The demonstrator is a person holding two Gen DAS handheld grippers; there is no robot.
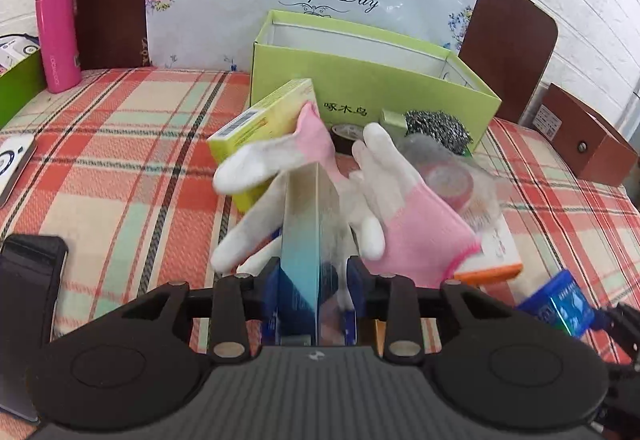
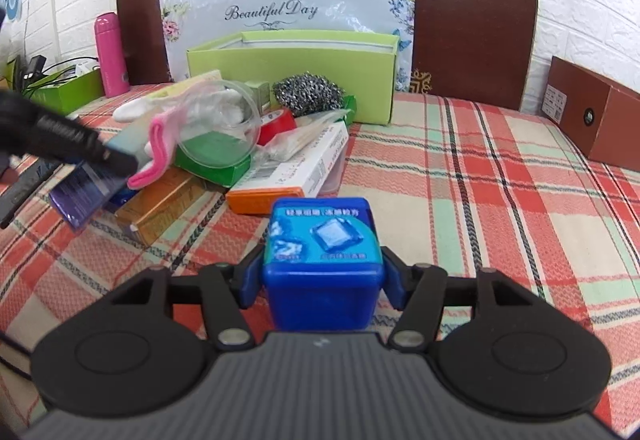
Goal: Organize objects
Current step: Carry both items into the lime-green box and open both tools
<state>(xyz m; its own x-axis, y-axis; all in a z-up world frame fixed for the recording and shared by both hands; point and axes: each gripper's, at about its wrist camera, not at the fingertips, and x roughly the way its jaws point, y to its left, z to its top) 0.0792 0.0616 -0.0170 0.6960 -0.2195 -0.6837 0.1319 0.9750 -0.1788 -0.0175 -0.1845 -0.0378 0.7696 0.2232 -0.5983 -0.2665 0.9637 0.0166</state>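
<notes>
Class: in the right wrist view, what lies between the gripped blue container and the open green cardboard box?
Right wrist view: bare plaid cloth, then an orange-ended white carton, between the blue container and green box.

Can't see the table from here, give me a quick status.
Left gripper shut on slim blue box, glove draped over it. Right gripper shut on blue container. Green box open.

A tall, thin blue box (image 1: pixel 304 236) stands on edge, pinched between the blue pads of the left hand-held gripper (image 1: pixel 310 276), with a pink-and-white glove (image 1: pixel 408 224) draped over it. A small blue square container (image 2: pixel 323 260) with an ice-cube label sits clamped in the right hand-held gripper (image 2: pixel 322 280). Behind, an open lime-green box (image 2: pixel 296 71) stands on the plaid bedcover (image 2: pixel 480 179), with a steel scourer (image 2: pixel 307 91) just in front of it.
</notes>
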